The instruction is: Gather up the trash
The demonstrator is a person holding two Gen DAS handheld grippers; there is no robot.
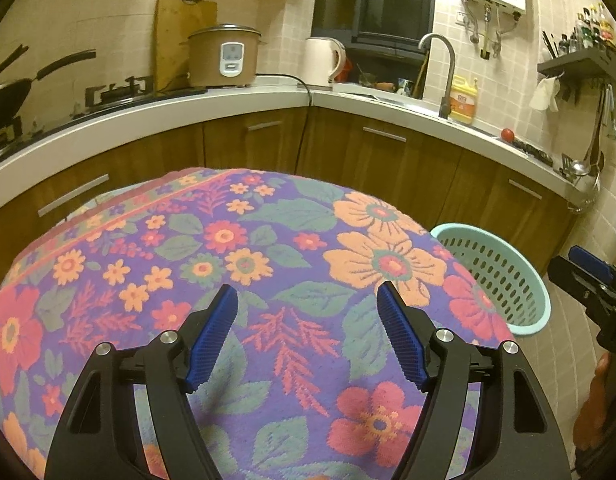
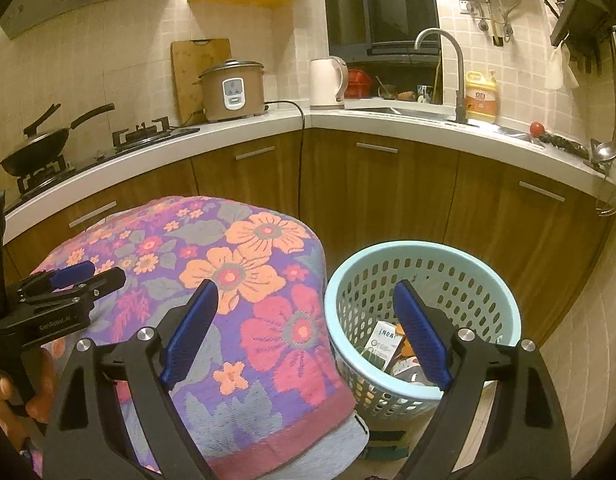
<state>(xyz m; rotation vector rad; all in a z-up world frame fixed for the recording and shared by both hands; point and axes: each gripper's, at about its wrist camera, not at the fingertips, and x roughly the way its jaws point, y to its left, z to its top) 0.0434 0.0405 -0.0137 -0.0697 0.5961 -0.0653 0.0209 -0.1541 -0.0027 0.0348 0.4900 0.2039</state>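
Note:
A light-blue perforated basket point(image 2: 424, 280) stands on the floor right of a table covered by a floral cloth point(image 2: 236, 280). Inside it lie several pieces of trash, among them a green-and-white carton point(image 2: 382, 342). My right gripper point(image 2: 306, 328) is open and empty, held over the gap between the table's edge and the basket. My left gripper point(image 1: 308, 328) is open and empty above the floral cloth point(image 1: 236, 264). The basket point(image 1: 496, 276) shows at the right of the left wrist view. The left gripper also shows at the left of the right wrist view point(image 2: 68, 280).
Behind the table runs an L-shaped kitchen counter point(image 2: 268, 128) with brown cabinets, a rice cooker point(image 2: 233, 90), a kettle point(image 2: 327, 82), a wok on the stove point(image 2: 40, 148) and a sink tap point(image 2: 444, 64). A tiled wall is close on the right.

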